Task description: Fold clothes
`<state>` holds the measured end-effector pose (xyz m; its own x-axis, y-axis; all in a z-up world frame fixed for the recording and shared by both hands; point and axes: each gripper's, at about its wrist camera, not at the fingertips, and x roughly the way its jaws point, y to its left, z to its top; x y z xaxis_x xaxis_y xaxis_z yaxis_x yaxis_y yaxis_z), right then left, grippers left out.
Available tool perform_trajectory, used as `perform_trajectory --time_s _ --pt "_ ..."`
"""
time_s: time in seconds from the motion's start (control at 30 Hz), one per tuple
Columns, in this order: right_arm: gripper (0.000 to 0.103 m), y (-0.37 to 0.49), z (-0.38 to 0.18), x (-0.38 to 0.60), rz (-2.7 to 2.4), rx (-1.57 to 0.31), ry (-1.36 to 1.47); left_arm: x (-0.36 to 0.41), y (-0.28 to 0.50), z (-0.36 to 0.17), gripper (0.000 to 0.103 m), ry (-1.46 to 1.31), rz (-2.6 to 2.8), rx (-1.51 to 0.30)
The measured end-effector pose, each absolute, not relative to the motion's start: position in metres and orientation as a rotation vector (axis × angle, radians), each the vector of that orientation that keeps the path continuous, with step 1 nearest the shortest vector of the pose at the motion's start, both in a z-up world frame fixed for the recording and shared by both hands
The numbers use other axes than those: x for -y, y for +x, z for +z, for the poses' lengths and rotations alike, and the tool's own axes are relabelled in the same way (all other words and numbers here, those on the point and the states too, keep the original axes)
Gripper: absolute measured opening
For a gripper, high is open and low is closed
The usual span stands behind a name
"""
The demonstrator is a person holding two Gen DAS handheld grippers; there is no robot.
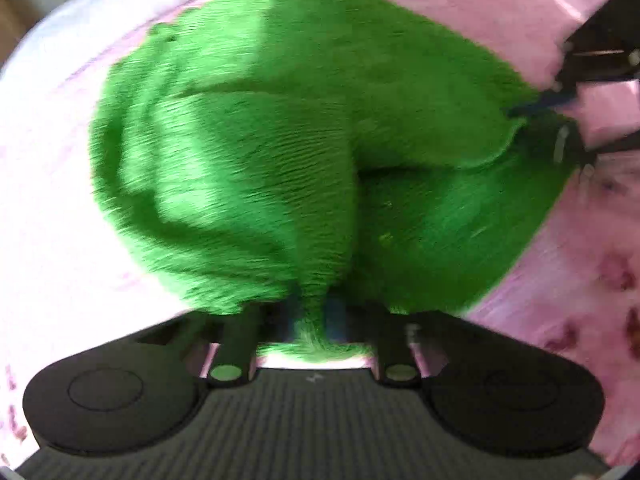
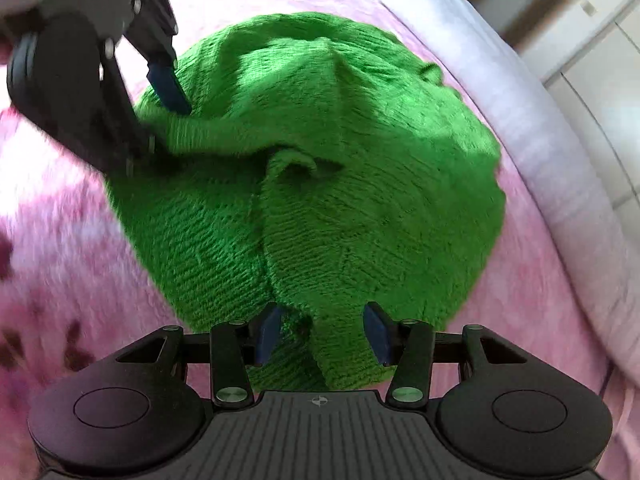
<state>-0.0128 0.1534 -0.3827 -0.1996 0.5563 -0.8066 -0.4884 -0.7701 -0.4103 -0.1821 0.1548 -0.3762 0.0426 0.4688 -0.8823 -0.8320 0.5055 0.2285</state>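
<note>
With the green sweater (image 2: 320, 184) heaped on the pink bedspread (image 2: 60, 216), a fold was pinched by the left gripper (image 1: 314, 318), the right gripper (image 2: 324, 334) was spread around another, and an even, joint lift seemed advisable.

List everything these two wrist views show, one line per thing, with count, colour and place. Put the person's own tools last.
Knit garment: one, bright green, bunched in a rumpled heap on the bed cover, partly in sunlight.
Bed cover: one, pink with darker flower-like marks, spread under and around the garment.
Sheet: one, pale white-lilac, along the bed's far edge.
Cabinet: white panels beyond the bed; count unclear.
Left gripper: one, black with blue pads, jaws shut on a gathered fold of the garment.
Right gripper: one, black with blue pads, jaws open, with a fold of the garment between them.
</note>
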Motion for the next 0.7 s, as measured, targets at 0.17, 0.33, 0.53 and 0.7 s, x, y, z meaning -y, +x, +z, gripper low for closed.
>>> perform_trajectory --time_s 0.17,0.33,0.53,0.7 --pt "0.0 0.048 -0.342 -0.15 1.87 -0.231 -1.009 -0.099 -0.248 -0.322 0.007 -0.341 1.175 -0.852" --pt "0.001 0.138 -0.349 -0.144 1.512 -0.914 -0.732 -0.053 -0.282 -0.344 0.009 -0.489 1.078 -0.981" --pt "0.003 0.167 -0.389 -0.131 1.218 -1.172 -0.935 -0.029 -0.308 -0.344 0.017 -0.594 1.047 -1.073" --pt "0.053 0.171 -0.375 -0.144 1.346 -1.26 -0.7 -0.067 -0.332 -0.343 0.042 -0.963 1.188 -0.785"
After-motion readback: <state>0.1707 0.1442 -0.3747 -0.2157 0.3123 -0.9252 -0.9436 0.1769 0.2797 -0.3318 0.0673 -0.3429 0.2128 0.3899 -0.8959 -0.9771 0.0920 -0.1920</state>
